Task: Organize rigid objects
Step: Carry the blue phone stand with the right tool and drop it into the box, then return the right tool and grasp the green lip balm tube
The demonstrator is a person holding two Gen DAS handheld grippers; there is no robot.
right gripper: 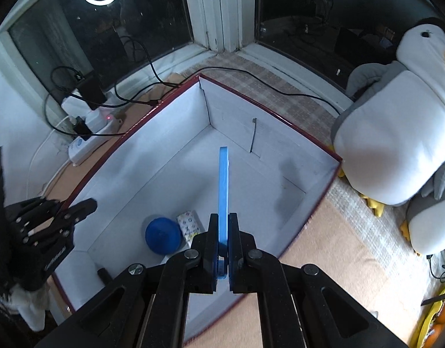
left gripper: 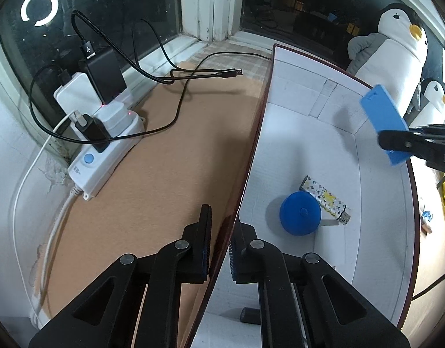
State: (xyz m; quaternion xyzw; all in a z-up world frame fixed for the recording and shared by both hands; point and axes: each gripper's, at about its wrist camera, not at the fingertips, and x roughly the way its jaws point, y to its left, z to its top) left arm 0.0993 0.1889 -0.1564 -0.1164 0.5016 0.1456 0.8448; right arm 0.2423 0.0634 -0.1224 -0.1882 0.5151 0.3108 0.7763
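Hovering over the open box (right gripper: 176, 156), the right gripper (right gripper: 222, 249) has its jaws clamped on the lower end of a flat blue plate (right gripper: 223, 191), held edge-up with most of its length sticking out past the fingertips. Across the way, the left gripper (left gripper: 221, 249) is pinched shut on the box's near wall, one finger outside, one inside, steadying it. Down on the white floor a round blue disc (right gripper: 161, 235) sits touching a patterned little box (right gripper: 189, 226). Risks, by my reckoning: gripped so near one end, the plate could pivot or slip; let go from up here, it may land on the disc or bounce; and any tug from the left could drag the box sideways.
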